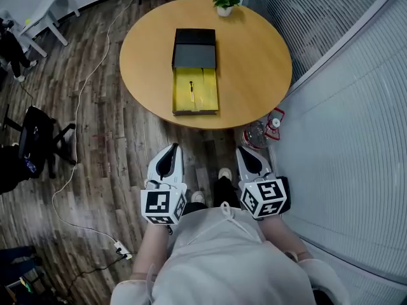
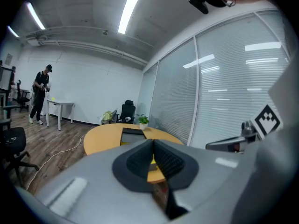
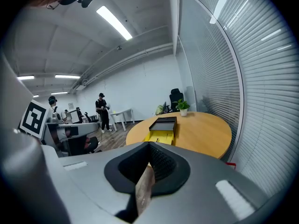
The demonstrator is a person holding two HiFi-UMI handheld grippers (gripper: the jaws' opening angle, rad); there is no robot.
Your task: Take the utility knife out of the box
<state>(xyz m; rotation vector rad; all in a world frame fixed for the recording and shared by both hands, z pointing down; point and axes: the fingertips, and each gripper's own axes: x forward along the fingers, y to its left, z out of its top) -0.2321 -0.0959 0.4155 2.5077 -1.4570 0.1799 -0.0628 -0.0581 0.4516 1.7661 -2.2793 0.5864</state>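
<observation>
An open box (image 1: 194, 72) lies on the round wooden table (image 1: 254, 62), its black lid at the far end and its yellow tray (image 1: 196, 100) nearer me. A slim dark-tipped utility knife (image 1: 191, 94) rests in the tray. Both grippers hang over the floor short of the table edge, pointing toward it. My left gripper (image 1: 172, 149) is shut with nothing in it, and so is my right gripper (image 1: 244, 151). In the left gripper view the box (image 2: 132, 133) shows beyond the closed left gripper (image 2: 152, 143). In the right gripper view the box (image 3: 162, 127) lies ahead of the right gripper (image 3: 149, 147).
A potted plant (image 1: 224, 0) stands at the table's far edge. A water bottle (image 1: 257, 132) sits on the floor by the glass wall with blinds (image 1: 356, 138). An office chair (image 1: 38, 142) and a cable (image 1: 79, 107) are to the left. People stand far off.
</observation>
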